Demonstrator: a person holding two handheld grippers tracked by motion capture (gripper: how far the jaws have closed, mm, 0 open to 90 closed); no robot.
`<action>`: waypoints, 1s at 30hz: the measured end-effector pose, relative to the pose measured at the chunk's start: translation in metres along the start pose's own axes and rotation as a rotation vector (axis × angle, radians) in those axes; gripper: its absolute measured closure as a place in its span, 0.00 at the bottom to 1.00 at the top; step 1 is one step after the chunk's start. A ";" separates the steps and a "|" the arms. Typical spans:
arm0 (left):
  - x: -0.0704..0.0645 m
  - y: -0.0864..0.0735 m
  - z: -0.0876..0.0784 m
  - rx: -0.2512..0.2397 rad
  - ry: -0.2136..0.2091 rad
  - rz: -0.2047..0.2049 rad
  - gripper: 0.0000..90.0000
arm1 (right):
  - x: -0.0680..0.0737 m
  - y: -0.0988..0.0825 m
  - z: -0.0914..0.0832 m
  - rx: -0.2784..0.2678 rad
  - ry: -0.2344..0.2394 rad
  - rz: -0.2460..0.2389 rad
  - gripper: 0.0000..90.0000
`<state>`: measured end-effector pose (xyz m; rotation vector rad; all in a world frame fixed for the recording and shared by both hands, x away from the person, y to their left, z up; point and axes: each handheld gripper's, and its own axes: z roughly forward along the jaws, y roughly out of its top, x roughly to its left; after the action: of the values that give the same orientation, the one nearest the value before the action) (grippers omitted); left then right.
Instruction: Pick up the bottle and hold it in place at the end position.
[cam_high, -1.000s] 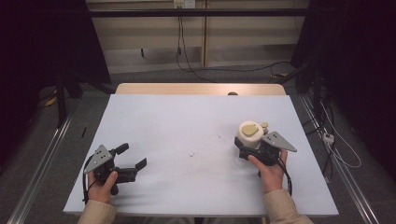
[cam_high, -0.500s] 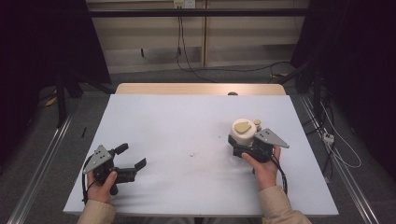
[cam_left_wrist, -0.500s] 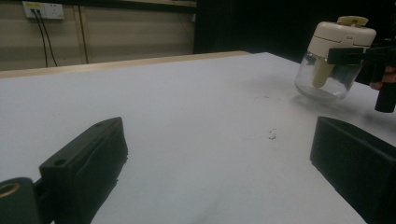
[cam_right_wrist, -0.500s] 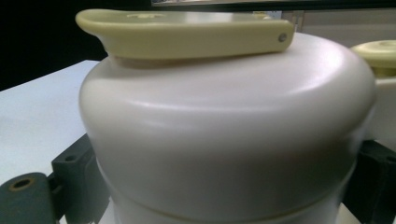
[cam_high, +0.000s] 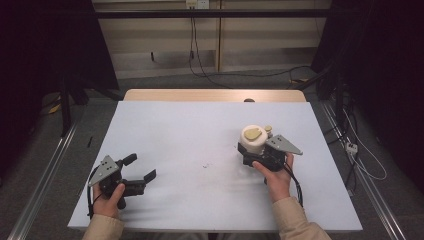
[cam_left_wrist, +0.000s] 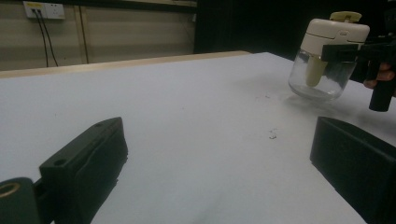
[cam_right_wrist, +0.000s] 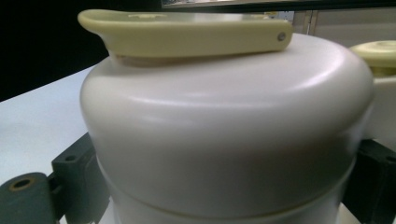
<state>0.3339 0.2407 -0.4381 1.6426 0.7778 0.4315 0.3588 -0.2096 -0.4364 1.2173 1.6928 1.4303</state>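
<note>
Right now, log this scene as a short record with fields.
held item: glass jar with a cream lid
jar state: upright, base on or just above the table, cannot tell which
right gripper: shut on the jar just under the lid
left gripper: open, holding nothing, low over the table's near left
surface: white table, a few small specks near its middle
jar contents: a cream part hangs inside from the lid
</note>
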 end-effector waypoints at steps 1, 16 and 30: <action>0.000 0.000 0.000 0.000 0.000 0.000 0.04 | 0.001 0.000 0.001 -0.003 0.000 0.003 0.08; 0.001 -0.001 0.000 0.007 0.000 0.002 0.04 | 0.010 0.003 0.014 -0.001 0.028 -0.008 0.08; 0.001 -0.001 -0.001 0.006 0.001 0.000 0.04 | 0.017 0.005 0.023 0.000 0.045 -0.002 0.08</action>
<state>0.3342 0.2422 -0.4388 1.6476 0.7808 0.4303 0.3736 -0.1848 -0.4349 1.1918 1.7231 1.4666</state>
